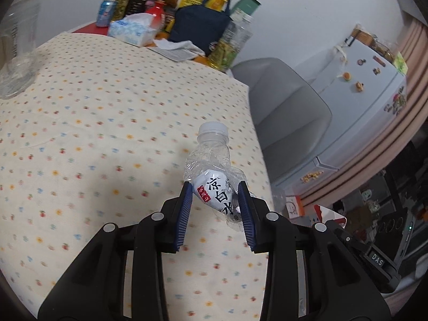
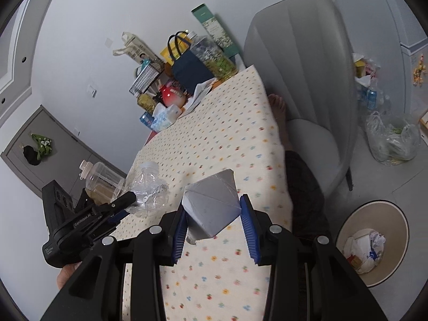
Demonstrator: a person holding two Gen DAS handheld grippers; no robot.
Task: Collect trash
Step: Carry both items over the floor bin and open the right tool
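Observation:
My left gripper (image 1: 215, 188) is shut on a crushed clear water bottle (image 1: 214, 171) with a white cap and a white label, held above the dotted tablecloth (image 1: 93, 123). In the right wrist view the left gripper (image 2: 128, 200) shows at lower left, with the bottle (image 2: 149, 190) in it. My right gripper (image 2: 212, 204) is shut on a crumpled grey carton (image 2: 214, 206), held above the table near its right edge. A round beige trash bin (image 2: 374, 243) with paper waste in it stands on the floor at lower right.
A clear jar (image 1: 16, 48) stands at the table's left. A tissue box (image 1: 133, 28), a dark blue bag (image 1: 200, 24), a can and bottles crowd the far end. A grey chair (image 2: 307, 80) stands beside the table. A plastic bag (image 2: 390, 139) lies on the floor.

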